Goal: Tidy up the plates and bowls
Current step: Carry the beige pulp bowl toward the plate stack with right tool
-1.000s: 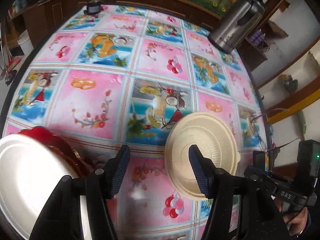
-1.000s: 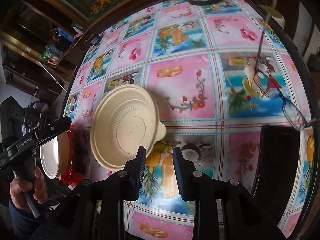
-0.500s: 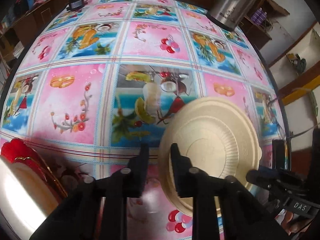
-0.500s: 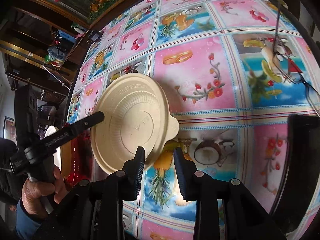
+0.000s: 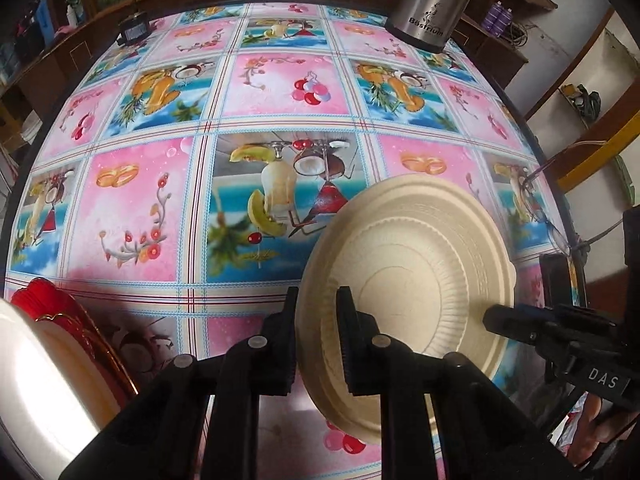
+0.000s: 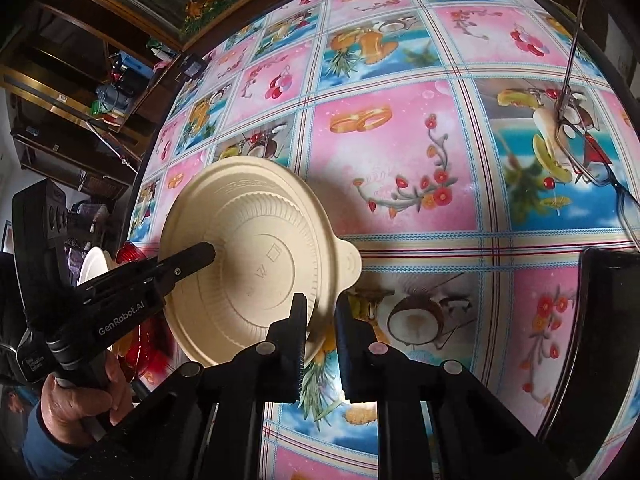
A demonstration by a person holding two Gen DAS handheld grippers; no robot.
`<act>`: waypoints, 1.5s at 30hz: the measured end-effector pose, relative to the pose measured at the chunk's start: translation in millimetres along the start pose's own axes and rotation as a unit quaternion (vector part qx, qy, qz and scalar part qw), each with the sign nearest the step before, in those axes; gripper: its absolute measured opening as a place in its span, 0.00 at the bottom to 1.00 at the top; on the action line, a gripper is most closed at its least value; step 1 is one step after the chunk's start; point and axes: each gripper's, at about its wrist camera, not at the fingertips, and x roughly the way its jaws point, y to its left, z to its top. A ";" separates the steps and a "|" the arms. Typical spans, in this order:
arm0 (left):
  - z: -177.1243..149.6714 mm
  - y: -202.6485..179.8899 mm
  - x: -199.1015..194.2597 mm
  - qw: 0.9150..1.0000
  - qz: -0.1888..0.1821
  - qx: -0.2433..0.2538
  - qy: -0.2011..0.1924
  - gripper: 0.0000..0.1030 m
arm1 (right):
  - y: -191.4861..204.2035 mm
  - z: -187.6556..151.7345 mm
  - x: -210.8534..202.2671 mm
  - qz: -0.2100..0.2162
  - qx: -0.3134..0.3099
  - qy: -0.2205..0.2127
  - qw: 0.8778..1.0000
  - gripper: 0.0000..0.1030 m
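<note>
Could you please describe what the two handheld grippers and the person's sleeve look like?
Both grippers are matte black with ribbed jaws and round silver pivot pins. The left gripper carries white "GenRobot.AI" lettering, and the right gripper white "DAS". A blue sleeve covers the left wrist.

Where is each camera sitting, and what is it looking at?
Left wrist: rides on the left gripper, looking steeply down at the beige bowl; its fingers pinch the bowl's rim.
Right wrist: rides on the right gripper, looking down at the same bowl; a hand shows.
Shared: the bowl, the flowery tablecloth and the steel flask.
</note>
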 end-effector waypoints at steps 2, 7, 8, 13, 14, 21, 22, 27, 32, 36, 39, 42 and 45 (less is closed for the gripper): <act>-0.1 -0.7 -5.5 1.000 0.000 0.000 -0.006 0.16 | 2.3 -0.4 -3.0 -0.001 -0.004 -0.004 1.000 0.14; -2.2 -2.8 -21.3 1.000 0.001 0.004 -0.023 0.16 | 8.8 -0.7 -9.0 0.002 -0.012 -0.012 1.000 0.14; -2.8 -2.6 -24.6 1.000 0.000 0.004 -0.026 0.16 | 10.4 -1.0 -11.1 0.003 -0.014 -0.014 1.000 0.14; -6.2 -0.6 -46.2 0.999 -0.001 0.000 -0.047 0.16 | 19.8 -2.2 -26.2 0.011 -0.024 -0.028 0.999 0.14; -7.6 0.1 -52.4 0.999 0.001 0.000 -0.054 0.16 | 22.9 -2.4 -30.0 0.014 -0.027 -0.032 0.999 0.14; -20.1 11.3 -91.6 0.996 0.001 -0.010 -0.090 0.16 | 49.1 -5.3 -49.1 0.029 -0.048 -0.043 0.997 0.14; -22.1 14.1 -97.5 0.995 0.001 -0.014 -0.095 0.16 | 53.5 -5.4 -50.9 0.032 -0.052 -0.045 0.997 0.14; -35.7 34.2 -129.7 0.992 0.007 -0.036 -0.123 0.20 | 85.5 -7.7 -54.0 0.048 -0.079 -0.041 0.995 0.14; -50.0 61.5 -160.0 0.987 0.014 -0.066 -0.149 0.20 | 122.3 -9.5 -50.1 0.066 -0.113 -0.031 0.991 0.14; -62.9 86.8 -173.9 0.982 0.020 -0.095 -0.159 0.20 | 152.4 -9.0 -44.5 0.075 -0.142 -0.021 0.987 0.14; -71.7 106.4 -180.5 0.979 0.026 -0.119 -0.163 0.20 | 171.8 -8.3 -38.3 0.080 -0.161 -0.012 0.984 0.14; -80.1 122.7 -186.5 0.975 0.032 -0.141 -0.167 0.20 | 191.9 -9.4 -30.7 0.085 -0.181 -0.004 0.980 0.15; -87.4 138.4 -188.5 0.972 0.039 -0.158 -0.168 0.20 | 207.6 -10.6 -20.2 0.092 -0.194 0.007 0.977 0.15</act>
